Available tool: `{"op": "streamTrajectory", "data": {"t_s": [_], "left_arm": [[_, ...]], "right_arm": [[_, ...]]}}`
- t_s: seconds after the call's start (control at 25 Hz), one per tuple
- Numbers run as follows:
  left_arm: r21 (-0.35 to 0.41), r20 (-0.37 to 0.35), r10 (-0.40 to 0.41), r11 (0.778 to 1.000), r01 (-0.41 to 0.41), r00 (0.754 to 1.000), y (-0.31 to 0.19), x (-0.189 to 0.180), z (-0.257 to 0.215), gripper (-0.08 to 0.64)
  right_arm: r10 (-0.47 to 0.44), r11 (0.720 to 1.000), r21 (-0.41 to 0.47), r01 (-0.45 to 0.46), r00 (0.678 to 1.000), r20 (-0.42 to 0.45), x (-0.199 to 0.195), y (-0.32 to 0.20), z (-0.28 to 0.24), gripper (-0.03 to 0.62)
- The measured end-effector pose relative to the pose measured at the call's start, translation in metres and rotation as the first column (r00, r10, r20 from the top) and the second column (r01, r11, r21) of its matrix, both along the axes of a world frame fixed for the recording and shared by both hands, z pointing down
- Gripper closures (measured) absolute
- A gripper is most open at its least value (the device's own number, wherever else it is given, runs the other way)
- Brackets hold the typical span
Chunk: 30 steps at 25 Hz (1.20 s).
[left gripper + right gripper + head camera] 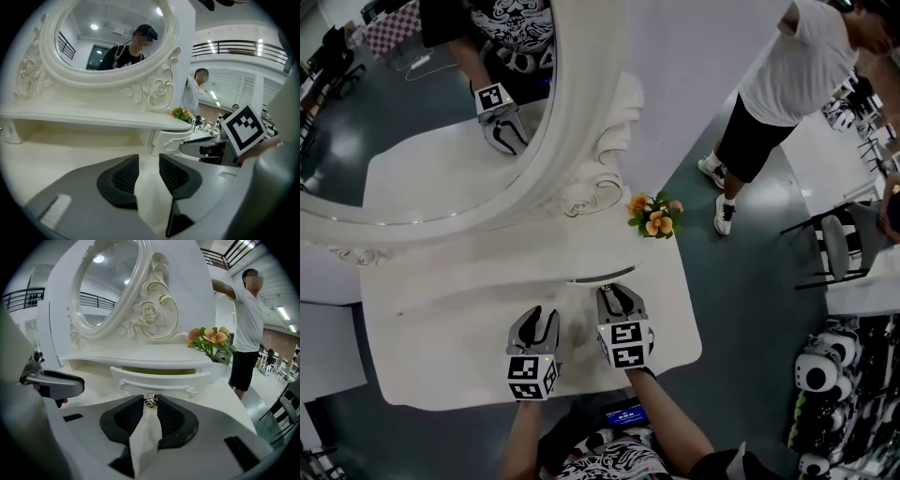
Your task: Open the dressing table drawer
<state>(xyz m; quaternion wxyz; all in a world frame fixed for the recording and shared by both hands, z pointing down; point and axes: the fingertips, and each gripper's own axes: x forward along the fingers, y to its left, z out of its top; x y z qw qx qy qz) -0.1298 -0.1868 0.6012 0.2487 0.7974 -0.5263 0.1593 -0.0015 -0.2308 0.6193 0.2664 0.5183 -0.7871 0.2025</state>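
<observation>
The right gripper view shows what the head view hides: the right gripper [150,405] is clamped on the knob [150,400] of the drawer [154,379]. The drawer stands slightly out under the shelf [140,361], toward the desk's [441,337] far right corner. The left gripper's [149,163] 2 jaws gape empty near the front edge.

On the dressing table [441,319] we find the mirror [412,122] standing far and left, with the flowers [654,216] just right of its base. The drawer [159,379] sits under the shelf [140,359], its knob [150,400] between the jaws of the right gripper [614,291]. The left gripper [539,314] is just left of it, over the tabletop.
</observation>
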Motion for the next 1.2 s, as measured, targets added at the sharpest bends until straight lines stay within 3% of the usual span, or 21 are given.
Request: {"op": "streamTrajectory", "data": {"t_s": [0.68, 1.2], "left_arm": [[0.034, 0.002, 0.013, 0.999, -0.013, 1.000, 0.042, 0.004, -0.007, 0.426], [0.049, 0.010, 0.027, 0.998, -0.028, 1.000, 0.046, 0.010, -0.007, 0.420]], "right_arm": [[0.027, 1.000, -0.008, -0.027, 1.000, -0.003, 0.016, 0.060, 0.003, 0.498], [0.022, 0.999, 0.024, -0.022, 1.000, -0.008, 0.014, 0.059, 0.006, 0.497]]}}
